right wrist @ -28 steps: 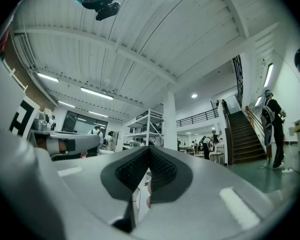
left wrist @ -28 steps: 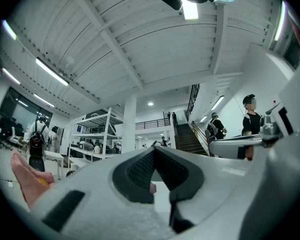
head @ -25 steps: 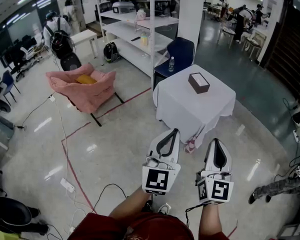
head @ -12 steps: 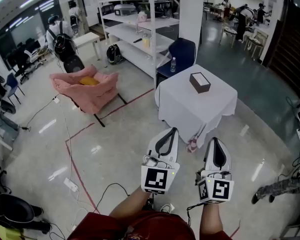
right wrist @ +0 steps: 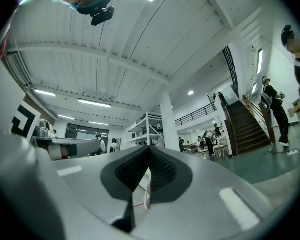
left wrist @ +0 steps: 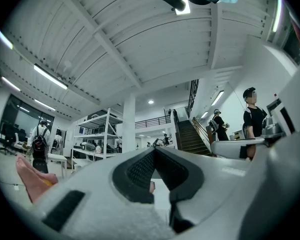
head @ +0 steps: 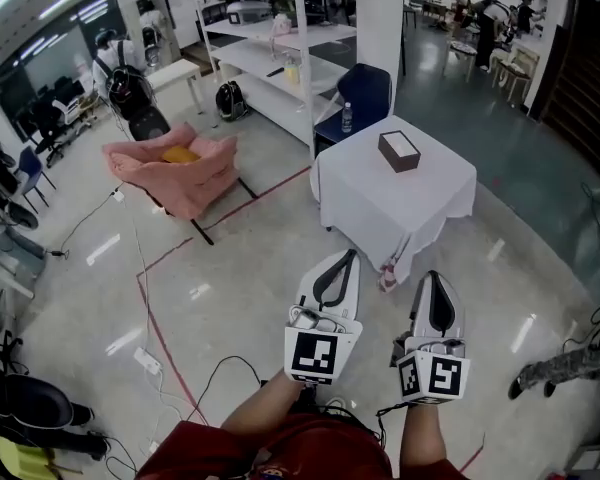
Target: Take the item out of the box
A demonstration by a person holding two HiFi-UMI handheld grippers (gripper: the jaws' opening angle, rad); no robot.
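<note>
Closing on nothing, my left gripper (head: 348,258) and right gripper (head: 430,278) have their ribbed black pads (left wrist: 141,168) pressed together. Well ahead, the dark rectangular box (head: 399,151) lies on the white-draped square table (head: 430,190), its long axis slanting far-left to near-right.

- The head view looked from above the person, forward and steeply down, past the left gripper (head: 350,255) and right gripper (head: 432,276) at lower centre, to a white-clothed table (head: 440,183) farther off, right of centre in the upper half.
- The left gripper view sat close behind its own closed jaws, which filled the lower frame, and faced slightly upward at the ceiling.
- The right gripper view was set likewise.
- All three shared the white shelf rack (head: 270,63) and column (head: 378,18); both gripper views shared the staircase (left wrist: 190,134).
</note>
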